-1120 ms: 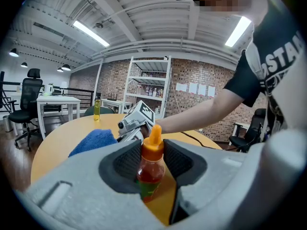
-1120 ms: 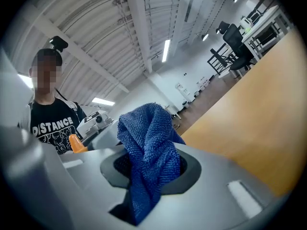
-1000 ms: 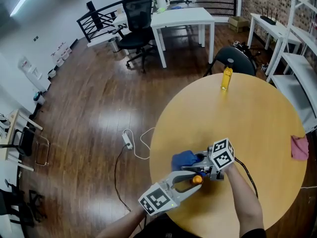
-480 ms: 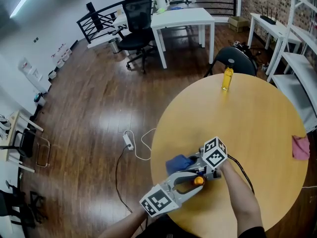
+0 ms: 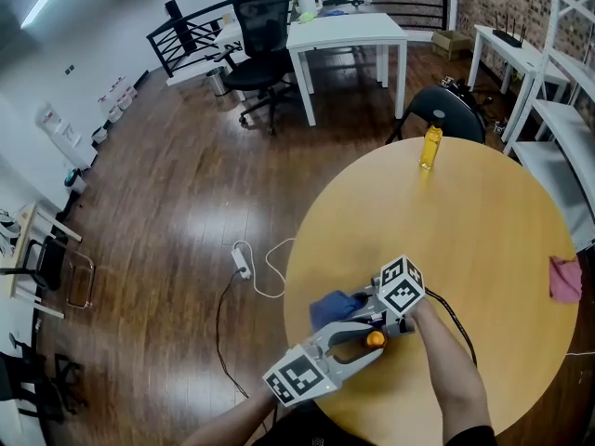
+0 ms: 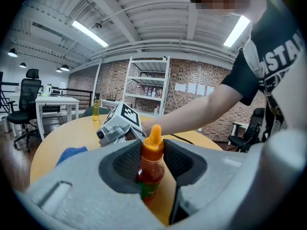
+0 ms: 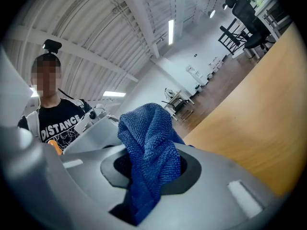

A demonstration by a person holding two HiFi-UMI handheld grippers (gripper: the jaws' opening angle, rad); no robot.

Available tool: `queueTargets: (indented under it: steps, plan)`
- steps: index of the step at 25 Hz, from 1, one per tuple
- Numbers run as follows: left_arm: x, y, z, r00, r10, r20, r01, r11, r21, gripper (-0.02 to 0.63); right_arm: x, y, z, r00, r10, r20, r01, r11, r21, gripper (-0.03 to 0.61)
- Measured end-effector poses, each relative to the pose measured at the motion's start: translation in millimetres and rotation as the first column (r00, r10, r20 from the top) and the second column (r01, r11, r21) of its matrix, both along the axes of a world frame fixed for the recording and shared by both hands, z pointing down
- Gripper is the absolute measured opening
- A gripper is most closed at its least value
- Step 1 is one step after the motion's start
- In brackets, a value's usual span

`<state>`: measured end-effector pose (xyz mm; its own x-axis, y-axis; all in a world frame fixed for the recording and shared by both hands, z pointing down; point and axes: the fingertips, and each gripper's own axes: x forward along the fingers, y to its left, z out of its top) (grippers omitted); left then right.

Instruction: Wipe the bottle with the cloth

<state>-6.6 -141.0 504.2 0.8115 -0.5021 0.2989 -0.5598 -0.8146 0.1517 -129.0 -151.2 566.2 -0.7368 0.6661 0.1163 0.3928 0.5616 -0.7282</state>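
A small bottle (image 6: 149,169) of red-orange liquid with an orange spout cap stands upright between the pads of my left gripper (image 6: 152,163), which is shut on it. In the head view the bottle (image 5: 375,339) is above the near part of the round wooden table (image 5: 483,240), gripped by the left gripper (image 5: 369,341). My right gripper (image 7: 151,169) is shut on a bunched blue cloth (image 7: 146,133). The cloth (image 5: 333,307) hangs out of the right gripper (image 5: 359,308) just left of the bottle; whether it touches the bottle I cannot tell.
A yellow bottle (image 5: 429,147) stands at the table's far edge, in front of a black chair (image 5: 444,110). A pink cloth (image 5: 561,279) lies at the right edge. A power strip and cable (image 5: 242,263) lie on the floor to the left. White shelving stands at the right.
The right gripper has swung a little to the left with the blue cloth, past the bottle's side. The left gripper and the bottle have stayed in place.
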Motion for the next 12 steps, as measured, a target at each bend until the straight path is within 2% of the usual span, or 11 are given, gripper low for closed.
queueTargets:
  steps: [6, 12]
  plan:
    - [-2, 0, 3, 1.0, 0.001, 0.003, -0.001, 1.0, 0.01, 0.137, 2, -14, -2, 0.995, 0.094, 0.014, -0.094, 0.995, 0.038, 0.095]
    - [-4, -3, 4, 1.0, -0.016, 0.002, 0.016, 1.0, 0.015, 0.137, 19, -37, -8, 0.973, 0.231, 0.025, -0.232, 0.964, 0.132, 0.095]
